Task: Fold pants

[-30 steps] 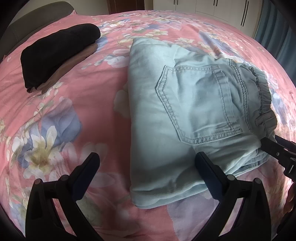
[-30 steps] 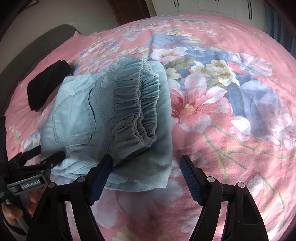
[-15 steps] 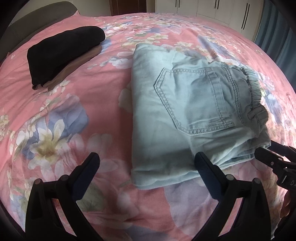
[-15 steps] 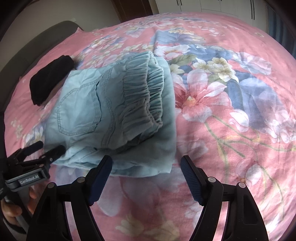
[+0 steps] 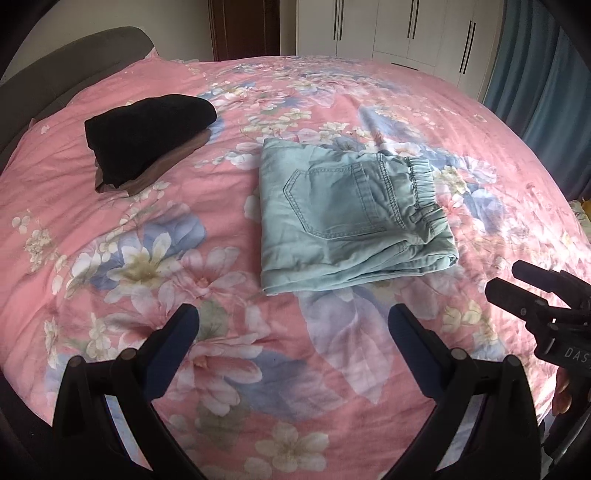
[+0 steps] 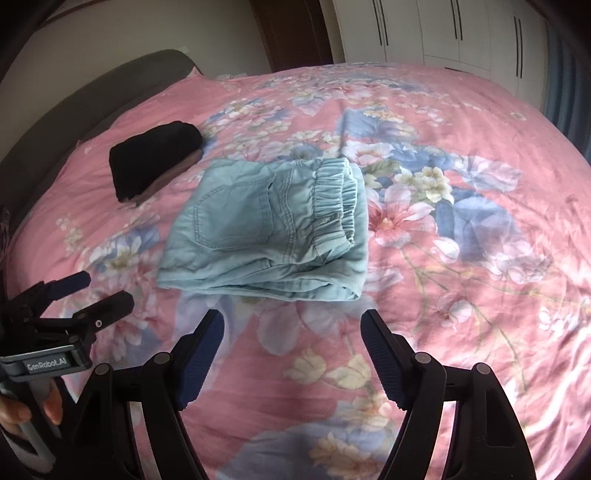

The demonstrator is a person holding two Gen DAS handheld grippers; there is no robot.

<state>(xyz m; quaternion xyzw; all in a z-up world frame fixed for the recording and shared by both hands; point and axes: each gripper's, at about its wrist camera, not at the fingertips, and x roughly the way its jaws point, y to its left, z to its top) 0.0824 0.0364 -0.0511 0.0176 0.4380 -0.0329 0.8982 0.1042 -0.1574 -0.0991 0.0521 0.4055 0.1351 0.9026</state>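
Two hand-held grippers hang above a bed point(image 5: 110, 221) with a pink flowered cover, and both have their jaws spread wide with nothing between them. The left hand-held gripper point(image 5: 293, 325) sits over bare cover, apart from the near edge of the pants point(image 5: 347, 218). The right hand-held gripper point(image 6: 291, 328) is likewise short of the pants point(image 6: 266, 236), its fingers framing the cover just in front of the near folded edge; in the left view it shows at the right border point(image 5: 517, 284), clear of the cloth.

The pants lie folded into a compact, light blue-green packet near the middle of the bed, flat on the cover. A back pocket faces up. The gathered elastic waistband runs along the packet's right side in both views, so the waist points right and the folded leg end points left, toward a black garment point(image 5: 147, 136). The packet's long axis is hard to call, since it is close to square. Stacked layer edges show along its near side.

The black garment rests on a brown one point(image 5: 166, 170) farther left and back, well apart from the pants. White wardrobe doors point(image 5: 388, 29) and a blue curtain point(image 5: 546, 74) stand beyond the bed. Fingers of a hand point(image 6: 22, 410) wrap the left gripper's handle in the right view.
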